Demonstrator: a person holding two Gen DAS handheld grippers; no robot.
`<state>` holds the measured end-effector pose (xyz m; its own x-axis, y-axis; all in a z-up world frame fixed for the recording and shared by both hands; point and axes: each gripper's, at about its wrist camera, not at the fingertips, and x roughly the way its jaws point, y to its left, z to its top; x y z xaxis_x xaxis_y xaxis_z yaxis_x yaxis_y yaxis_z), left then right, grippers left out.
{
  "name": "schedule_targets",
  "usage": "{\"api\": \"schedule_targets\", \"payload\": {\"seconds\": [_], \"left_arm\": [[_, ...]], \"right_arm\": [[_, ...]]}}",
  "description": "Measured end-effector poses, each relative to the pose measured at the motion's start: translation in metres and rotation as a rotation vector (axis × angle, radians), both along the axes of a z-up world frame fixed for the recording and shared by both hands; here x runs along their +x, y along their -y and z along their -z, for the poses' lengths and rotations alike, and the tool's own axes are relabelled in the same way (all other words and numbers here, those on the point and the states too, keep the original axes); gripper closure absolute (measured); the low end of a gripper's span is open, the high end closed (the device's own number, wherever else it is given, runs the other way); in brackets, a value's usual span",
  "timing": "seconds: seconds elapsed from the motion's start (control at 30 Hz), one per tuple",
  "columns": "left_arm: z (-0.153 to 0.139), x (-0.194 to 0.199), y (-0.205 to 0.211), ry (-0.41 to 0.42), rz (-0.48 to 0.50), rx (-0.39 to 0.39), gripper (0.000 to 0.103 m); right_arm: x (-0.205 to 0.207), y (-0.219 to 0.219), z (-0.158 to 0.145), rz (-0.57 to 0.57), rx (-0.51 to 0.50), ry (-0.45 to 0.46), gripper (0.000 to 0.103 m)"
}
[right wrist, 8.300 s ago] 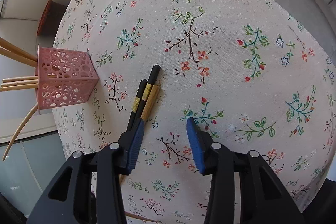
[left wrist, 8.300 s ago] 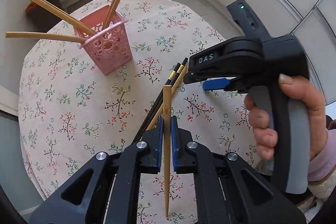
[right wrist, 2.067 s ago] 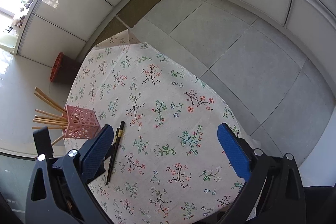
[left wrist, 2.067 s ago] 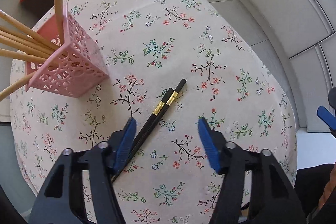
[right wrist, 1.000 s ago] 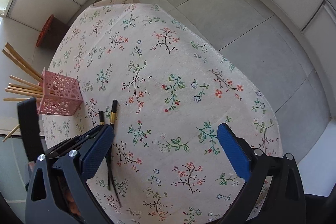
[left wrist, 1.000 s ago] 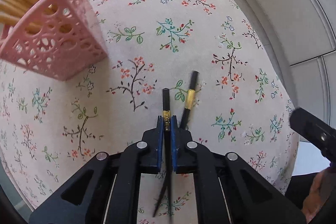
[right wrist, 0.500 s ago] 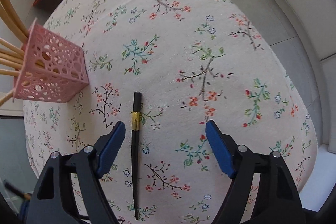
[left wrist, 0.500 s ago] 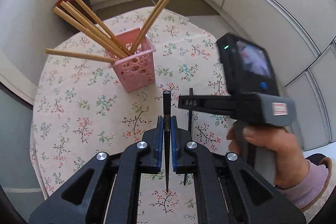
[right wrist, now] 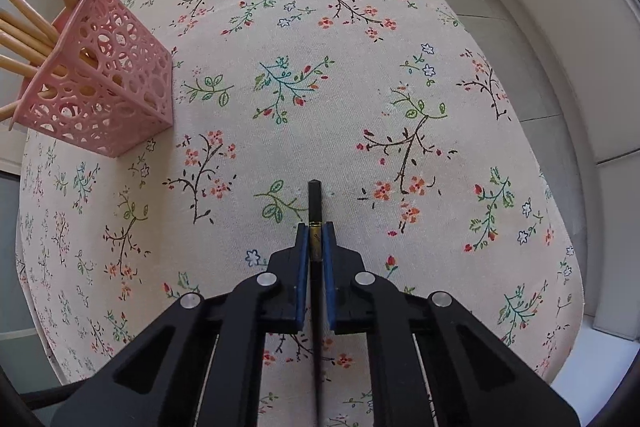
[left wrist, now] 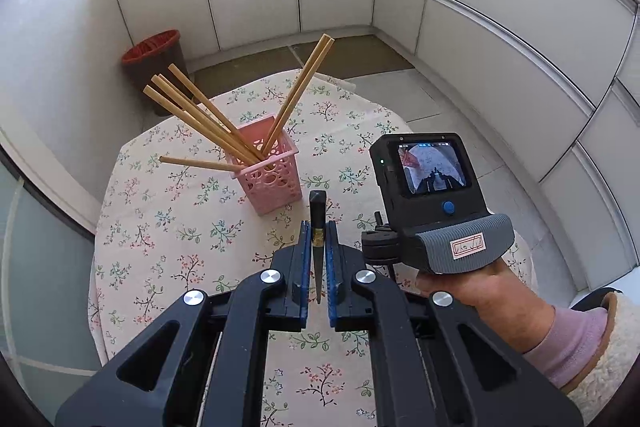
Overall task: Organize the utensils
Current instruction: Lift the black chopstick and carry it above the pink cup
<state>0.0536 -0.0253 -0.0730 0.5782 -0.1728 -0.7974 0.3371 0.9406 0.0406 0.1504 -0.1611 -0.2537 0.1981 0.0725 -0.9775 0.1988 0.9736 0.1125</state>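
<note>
On the round table's floral tablecloth [right wrist: 360, 75], toward its far left part, stands a pink perforated holder [left wrist: 269, 174] with several bamboo chopsticks [left wrist: 208, 119] fanning out of its top, most leaning left and two leaning right. Nearer than the holder, the left gripper [left wrist: 316, 255] is raised above the cloth with its blue pads pressed tight onto a black chopstick [left wrist: 318, 223]; the blunt end of the stick pokes up past the fingertips, a gold band sits right at the pads, and the thin tip hangs down between the jaws. To the right of it, a person's hand [left wrist: 486, 297] in a pink cuff and fleecy sleeve grips the handle of the other tool, whose small screen faces the camera. Seen from the right wrist camera, the right gripper [right wrist: 316, 247] points steeply down at the tablecloth, and its jaws are closed all the way onto a second black chopstick [right wrist: 315, 203], pinched at its gold band, with the blunt end reaching beyond the pads toward the far side; whether the stick touches the cloth cannot be told. Far left on the floor behind the table stands a dark bin with a red rim [left wrist: 154, 57].
</note>
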Motion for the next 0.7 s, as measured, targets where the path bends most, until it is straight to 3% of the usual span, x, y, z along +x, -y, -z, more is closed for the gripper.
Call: {"api": "schedule_targets", "payload": {"seconds": [0.2, 0.4, 0.7], "left_arm": [[-0.005, -0.007, 0.000, 0.028, 0.002, -0.007, 0.097], [-0.014, -0.014, 0.000, 0.058, 0.009, -0.021, 0.097], [-0.029, -0.018, 0.007, 0.114, 0.002, -0.039, 0.097]], "right_arm": [[-0.028, 0.021, -0.030, -0.016, 0.040, 0.085, 0.096], [-0.076, 0.043, -0.089, -0.064, 0.073, 0.260, 0.096], [-0.091, 0.052, -0.157, -0.074, 0.144, 0.477, 0.096]]}}
